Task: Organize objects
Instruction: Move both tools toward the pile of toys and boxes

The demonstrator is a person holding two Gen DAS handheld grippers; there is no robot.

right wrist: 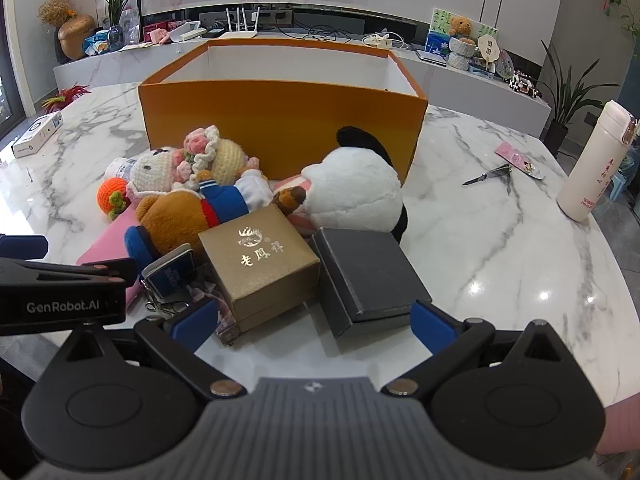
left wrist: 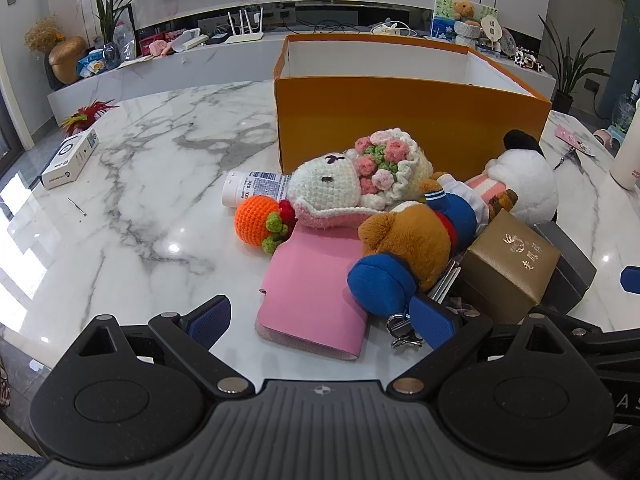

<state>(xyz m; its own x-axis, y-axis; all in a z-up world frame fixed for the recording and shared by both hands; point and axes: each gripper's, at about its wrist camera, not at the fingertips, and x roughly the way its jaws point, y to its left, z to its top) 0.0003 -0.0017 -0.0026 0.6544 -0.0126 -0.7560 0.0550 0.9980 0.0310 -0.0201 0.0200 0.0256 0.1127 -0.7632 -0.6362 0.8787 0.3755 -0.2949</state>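
Both grippers, left (left wrist: pixel 320 322) & right (right wrist: pixel 314 322): fingers wide, empty. Gold box (right wrist: pixel 258 260), frame centre, looks stiff, light; grab across sides. Bear (left wrist: pixel 416 240) soft, squeeze body.

Both views bright, daylight coming from the left side; window reflections and small hot glare spots on the glossy marble table (left wrist: pixel 160 184). Sharp focus across the middle, soft shadows under the clutter. Strong fisheye bending at the edges, dark vignette in the corners.
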